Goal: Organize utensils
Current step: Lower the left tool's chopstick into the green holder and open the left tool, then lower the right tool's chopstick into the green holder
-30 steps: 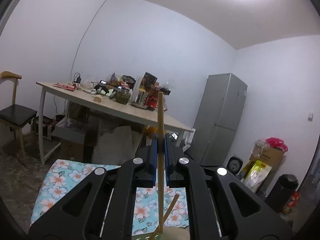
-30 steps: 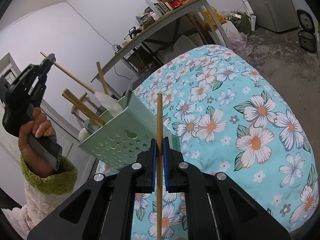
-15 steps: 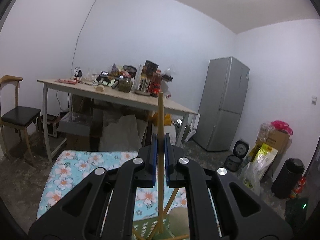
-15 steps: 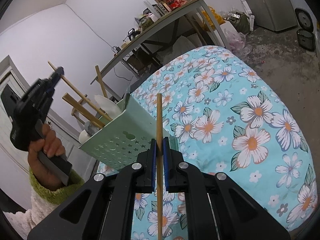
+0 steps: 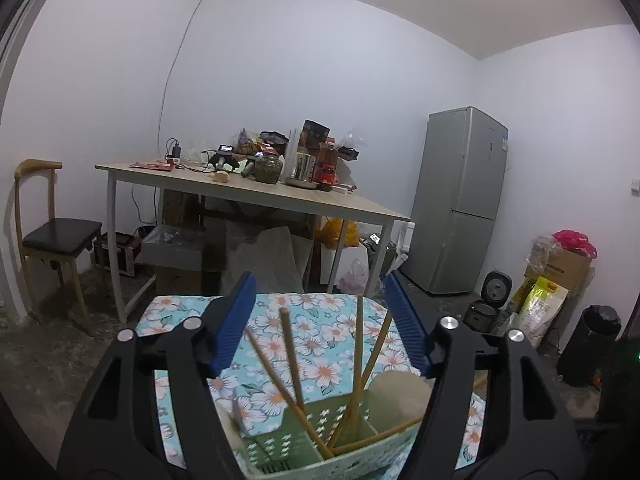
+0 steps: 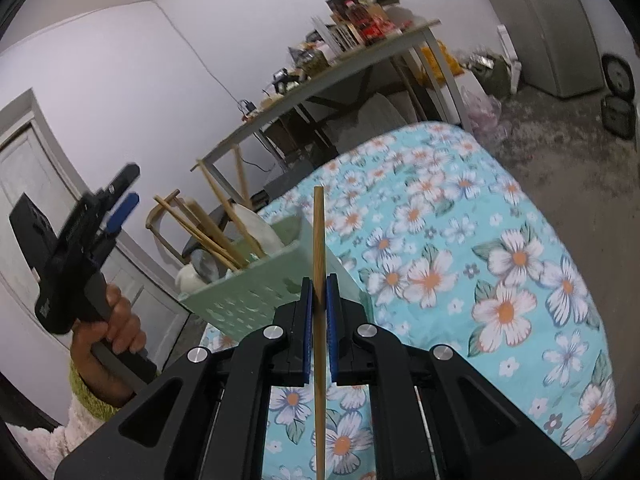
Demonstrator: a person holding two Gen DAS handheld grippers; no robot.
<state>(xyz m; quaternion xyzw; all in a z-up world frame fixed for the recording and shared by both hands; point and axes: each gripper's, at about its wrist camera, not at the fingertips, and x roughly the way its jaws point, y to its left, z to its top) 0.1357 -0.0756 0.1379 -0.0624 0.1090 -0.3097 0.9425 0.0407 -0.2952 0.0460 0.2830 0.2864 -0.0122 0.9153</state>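
A pale green perforated utensil holder [image 5: 320, 446] stands on a table with a blue floral cloth [image 5: 320, 340]. Several wooden chopsticks [image 5: 358, 360] and a white spoon [image 5: 400, 394] stand in it. My left gripper [image 5: 320, 320] is open and empty just above the holder. In the right wrist view the holder [image 6: 256, 292] is left of centre, with the left gripper [image 6: 120, 196] held up beside it. My right gripper [image 6: 319, 292] is shut on a single wooden chopstick [image 6: 319, 248], upright, next to the holder's right side.
A wooden desk [image 5: 256, 192] loaded with jars and packets stands behind the floral table. A chair [image 5: 52, 232] is at the left, a grey fridge [image 5: 460, 200] at the right, with boxes, bags and a black bin [image 5: 592, 344] by the right wall.
My left gripper has opened and let go of its chopstick, which now stands in the holder. The left gripper has tipped down over the holder. My right gripper still holds its chopstick, slightly nearer the holder.
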